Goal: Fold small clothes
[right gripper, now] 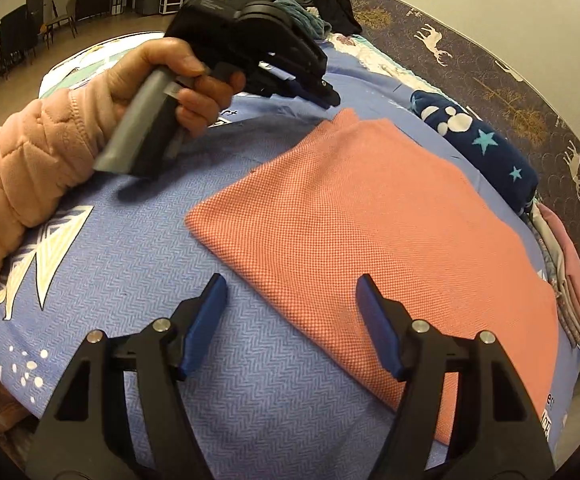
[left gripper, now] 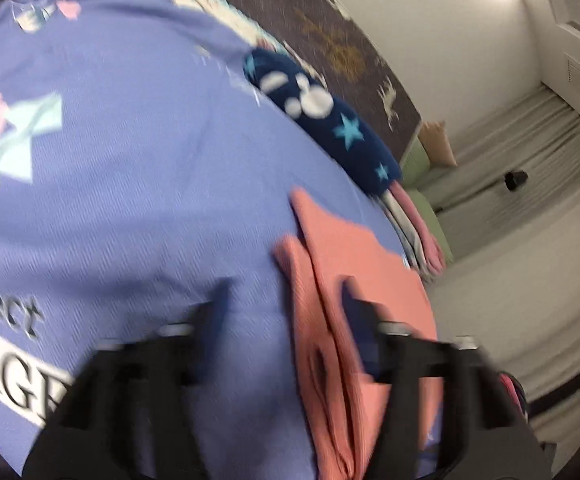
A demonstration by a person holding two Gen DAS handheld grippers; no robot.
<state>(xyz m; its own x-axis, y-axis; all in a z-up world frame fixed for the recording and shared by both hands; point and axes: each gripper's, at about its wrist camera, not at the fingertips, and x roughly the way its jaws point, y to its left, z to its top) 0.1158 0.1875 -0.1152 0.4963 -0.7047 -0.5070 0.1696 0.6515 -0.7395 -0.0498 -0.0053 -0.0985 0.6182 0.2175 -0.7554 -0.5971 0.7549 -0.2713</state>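
A salmon-pink knit garment (right gripper: 373, 236) lies folded flat on the blue bedspread (right gripper: 130, 248). In the left wrist view it (left gripper: 353, 280) shows as layered folds under the right finger. My left gripper (left gripper: 282, 312) is open and empty, just above the garment's far corner; the right wrist view shows it (right gripper: 321, 94) held in a hand there. My right gripper (right gripper: 290, 312) is open and empty, hovering over the garment's near edge.
A folded navy fleece with stars (right gripper: 485, 152) and a stack of folded clothes (right gripper: 569, 284) lie along the bed's right edge. A dark headboard with deer (right gripper: 529, 92) stands behind. More clothes (right gripper: 321, 4) are piled at the far end.
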